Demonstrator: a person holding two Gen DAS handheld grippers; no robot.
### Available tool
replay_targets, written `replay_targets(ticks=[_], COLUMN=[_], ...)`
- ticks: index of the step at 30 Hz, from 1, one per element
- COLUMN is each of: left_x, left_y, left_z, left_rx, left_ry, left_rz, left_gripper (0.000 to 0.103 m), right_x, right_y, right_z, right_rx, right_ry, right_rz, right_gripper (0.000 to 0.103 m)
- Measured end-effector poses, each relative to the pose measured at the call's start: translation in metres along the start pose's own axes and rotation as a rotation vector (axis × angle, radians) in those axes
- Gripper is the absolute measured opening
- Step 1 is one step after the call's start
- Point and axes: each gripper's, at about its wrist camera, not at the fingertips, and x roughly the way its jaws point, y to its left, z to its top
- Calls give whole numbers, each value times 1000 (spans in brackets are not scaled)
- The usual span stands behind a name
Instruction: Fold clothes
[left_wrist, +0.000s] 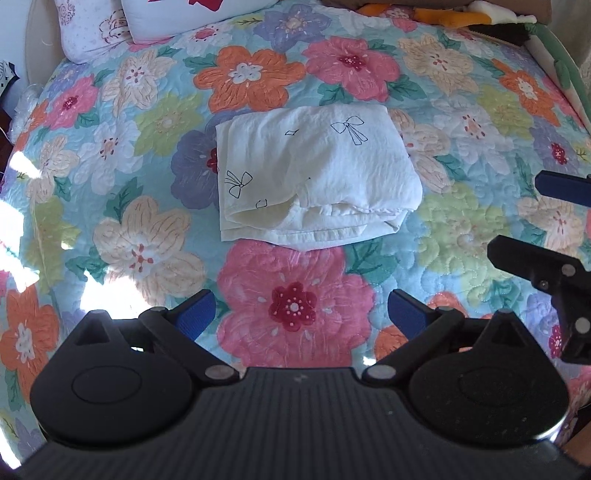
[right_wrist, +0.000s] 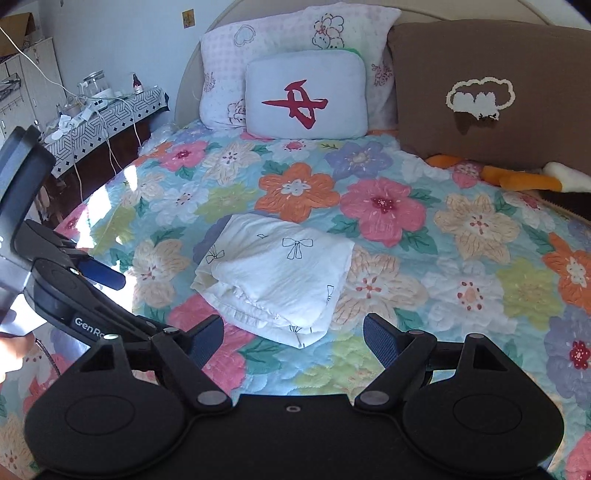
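A white garment (left_wrist: 314, 173) with little black bows drawn on it lies folded into a thick square in the middle of the bed. It rests on a flower quilt (left_wrist: 295, 302) full of pink, orange and purple blooms. Its open, layered edge faces the grippers.

The left gripper (left_wrist: 301, 314) hangs over a big pink flower, with the folded garment at its 12 o'clock, near but not touching. Its blue fingers (left_wrist: 195, 314) are spread wide and hold nothing.

The right gripper (right_wrist: 293, 336) is spread wide too, and it holds nothing. The garment sits at its 11 o'clock, just past the fingertips.

At 12 o'clock, at the head of the bed, stands a pale cushion with a red mark (right_wrist: 306, 99). A brown pillow (right_wrist: 491, 96) leans at 2 o'clock. A cluttered side table (right_wrist: 107, 114) sits at 10 o'clock.
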Motion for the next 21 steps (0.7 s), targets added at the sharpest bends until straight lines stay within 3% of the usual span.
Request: replay_targets(ticks=[11, 21], left_x=[13, 3], left_y=[2, -4], left_z=[-4, -2], left_rx=[-13, 24], left_ry=[45, 21], left_rz=[19, 18], left_gripper=[103, 103], right_x=[5, -1], right_y=[-8, -5], right_z=[-7, -4], right_rx=[43, 40], right_ry=[4, -34], right_rz=[4, 12], right_gripper=[86, 86])
